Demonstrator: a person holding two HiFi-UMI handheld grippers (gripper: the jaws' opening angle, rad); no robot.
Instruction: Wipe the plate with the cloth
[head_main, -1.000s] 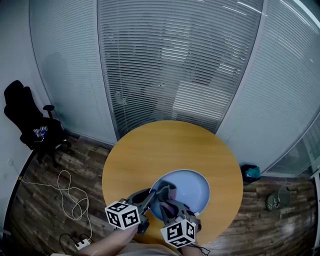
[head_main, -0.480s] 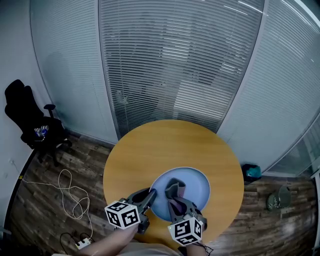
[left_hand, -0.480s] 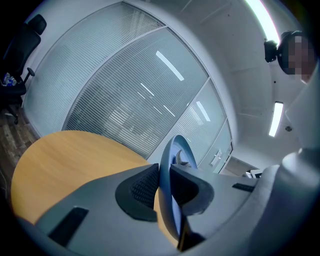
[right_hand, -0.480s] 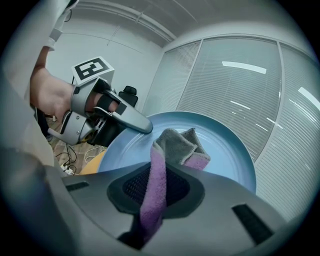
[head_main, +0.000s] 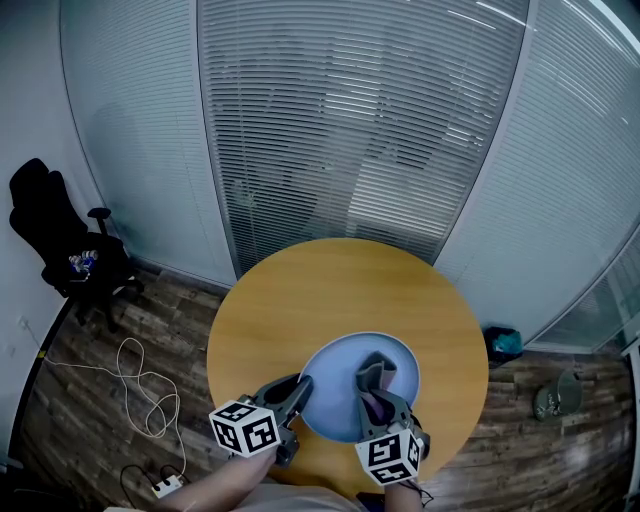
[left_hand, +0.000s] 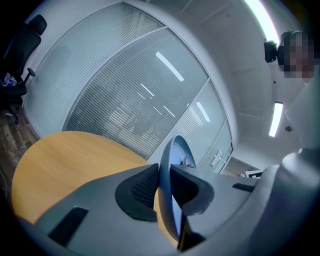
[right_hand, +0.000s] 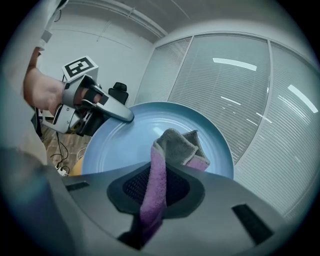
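A pale blue plate (head_main: 345, 385) lies on the round wooden table (head_main: 330, 290) near its front edge. My left gripper (head_main: 298, 392) is shut on the plate's left rim, and the rim (left_hand: 167, 185) stands edge-on between its pads in the left gripper view. My right gripper (head_main: 378, 400) is shut on a grey and purple cloth (head_main: 374, 378). The cloth (right_hand: 172, 152) is bunched against the right part of the plate (right_hand: 125, 145). The left gripper (right_hand: 117, 114) shows at the plate's far rim in the right gripper view.
A black office chair (head_main: 55, 245) stands at the far left on the wood floor. A white cable (head_main: 135, 385) and a power strip (head_main: 160, 488) lie left of the table. Glass walls with blinds (head_main: 350, 130) curve behind the table. A teal object (head_main: 500, 345) sits at the right.
My right gripper has carried the cloth from the plate's left part across to its right part. The left gripper and the plate have stayed where they were.
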